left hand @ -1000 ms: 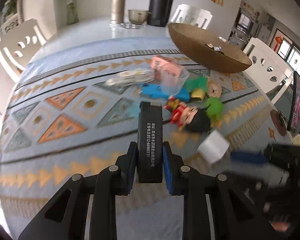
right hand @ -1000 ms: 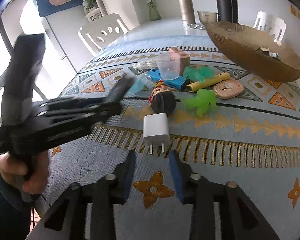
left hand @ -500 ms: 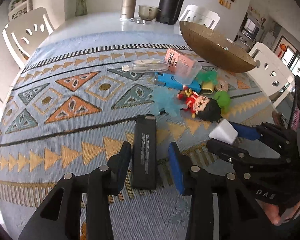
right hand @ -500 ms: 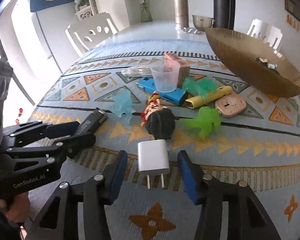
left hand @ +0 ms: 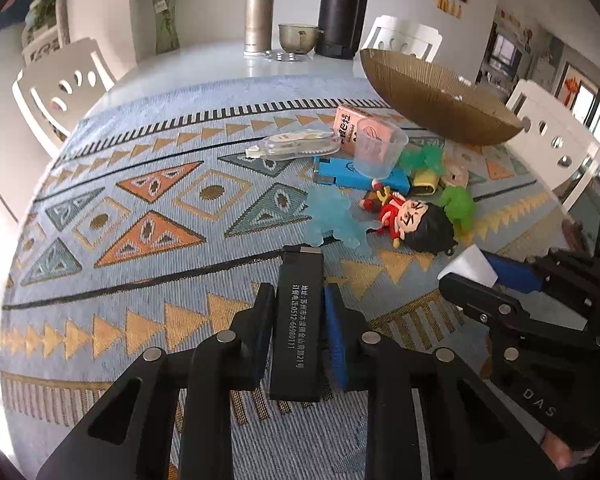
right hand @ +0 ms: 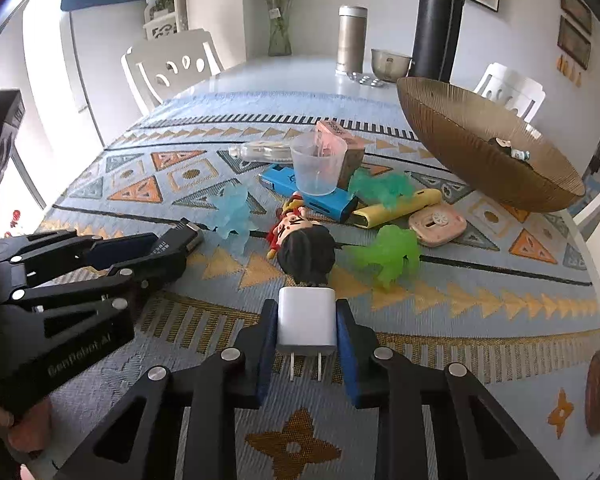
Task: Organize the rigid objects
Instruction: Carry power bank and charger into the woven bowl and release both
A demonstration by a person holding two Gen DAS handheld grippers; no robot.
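1. Left wrist view: left hand-held gripper (left hand: 296, 322), bottom centre, has just re-closed and pinches the black bar (left hand: 298, 322) it briefly released on the tabletop (left hand: 100, 320).
2. Right wrist view: right hand-held gripper (right hand: 306, 328), bottom centre, has just closed onto the white charger (right hand: 306, 320). Both items look ready for the brown bowl (right hand: 480, 148), upper right.

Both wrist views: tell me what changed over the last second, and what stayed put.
The left tongs let go of the flat black bar with white lettering, laid it on the patterned cloth, then shut on it again. The right tongs, open around the white plug charger half a second ago, have just closed and now pinch its sides. The toys, the clear plastic cup and the brown ribbed bowl stayed where they were.
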